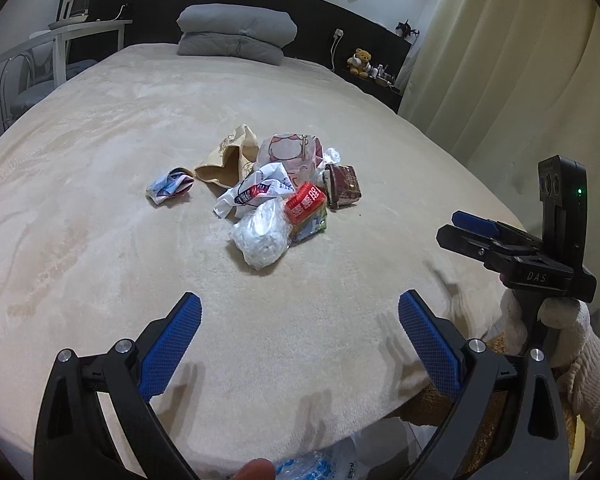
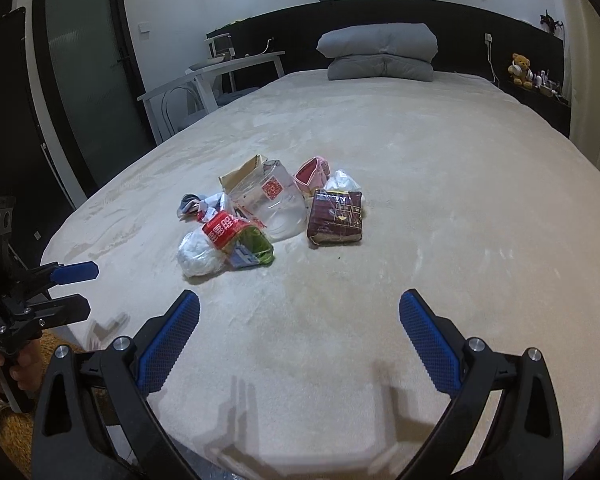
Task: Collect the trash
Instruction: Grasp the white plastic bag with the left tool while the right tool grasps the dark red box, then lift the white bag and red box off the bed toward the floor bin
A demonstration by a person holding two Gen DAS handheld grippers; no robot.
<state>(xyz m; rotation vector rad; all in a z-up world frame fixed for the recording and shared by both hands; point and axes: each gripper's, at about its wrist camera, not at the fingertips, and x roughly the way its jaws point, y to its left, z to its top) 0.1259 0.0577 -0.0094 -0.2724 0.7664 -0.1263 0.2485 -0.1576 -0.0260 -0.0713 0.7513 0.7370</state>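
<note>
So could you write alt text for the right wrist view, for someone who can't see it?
A small heap of trash, wrappers, plastic bags and a dark red packet, lies mid-bed on a beige cover. The right gripper is open and empty in front of it; the left gripper shows at the left edge. Grey pillows sit at the headboard.

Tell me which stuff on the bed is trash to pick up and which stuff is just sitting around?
Trash to collect:
clear plastic bag
red snack wrapper
dark red packet
brown paper bag
crumpled blue wrapper

Just sitting around:
folded grey quilt
teddy bear
white desk

Both grippers, left gripper and right gripper, are open and empty.
</note>
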